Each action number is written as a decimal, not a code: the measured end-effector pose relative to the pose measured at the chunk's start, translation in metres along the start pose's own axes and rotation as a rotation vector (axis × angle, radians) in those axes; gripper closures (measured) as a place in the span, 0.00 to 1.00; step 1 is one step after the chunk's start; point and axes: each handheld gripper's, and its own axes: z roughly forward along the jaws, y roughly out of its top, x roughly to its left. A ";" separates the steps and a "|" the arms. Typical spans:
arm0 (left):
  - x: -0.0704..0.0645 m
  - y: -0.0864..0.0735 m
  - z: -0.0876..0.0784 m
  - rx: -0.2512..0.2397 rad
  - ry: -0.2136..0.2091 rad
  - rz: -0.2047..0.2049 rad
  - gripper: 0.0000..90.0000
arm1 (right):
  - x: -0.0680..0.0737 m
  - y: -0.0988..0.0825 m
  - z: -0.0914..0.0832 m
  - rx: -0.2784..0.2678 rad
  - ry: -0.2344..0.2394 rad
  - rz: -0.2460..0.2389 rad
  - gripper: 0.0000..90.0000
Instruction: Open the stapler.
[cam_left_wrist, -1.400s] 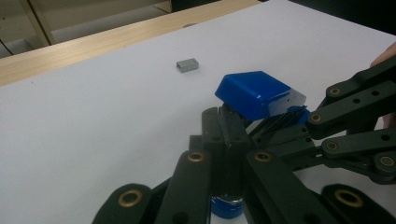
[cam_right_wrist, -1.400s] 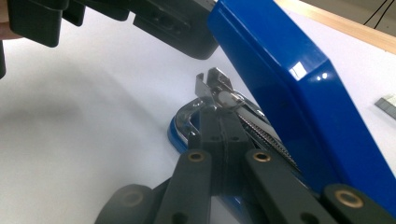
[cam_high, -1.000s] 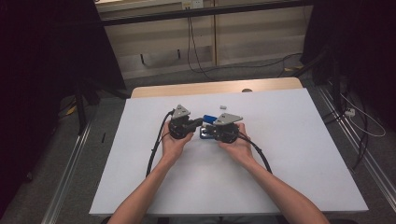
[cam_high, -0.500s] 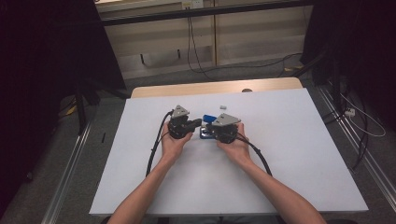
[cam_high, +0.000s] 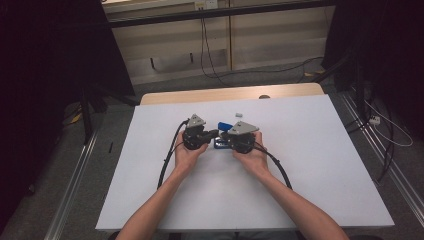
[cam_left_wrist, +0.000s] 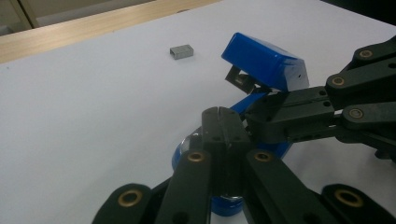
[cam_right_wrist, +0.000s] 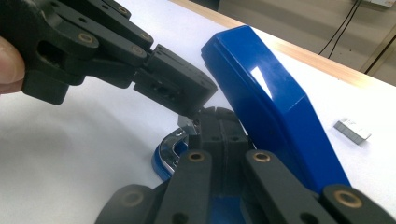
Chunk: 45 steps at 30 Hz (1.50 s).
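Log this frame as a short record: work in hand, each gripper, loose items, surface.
work: blue stapler with its top swung open, worked between both grippers
left gripper: shut, jaws over the stapler's base
right gripper: shut, jaws at the stapler's base beside the raised blue top
loose item: strip of staples lying apart from the stapler
surface: white table

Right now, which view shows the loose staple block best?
The left gripper view: the staple block lies unobstructed on the white table, beyond the open blue stapler. The right gripper view catches it at the right edge; the high view shows only a tiny pale speck.
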 end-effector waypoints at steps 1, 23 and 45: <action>0.000 0.000 0.000 0.000 0.000 0.000 1.00 | 0.000 0.000 0.000 0.000 -0.001 0.003 1.00; 0.003 -0.008 0.003 0.006 -0.007 0.001 1.00 | 0.001 0.001 0.005 -0.010 -0.013 0.035 1.00; 0.002 -0.009 0.004 -0.005 -0.001 0.014 1.00 | -0.001 0.009 0.002 -0.039 -0.026 0.054 1.00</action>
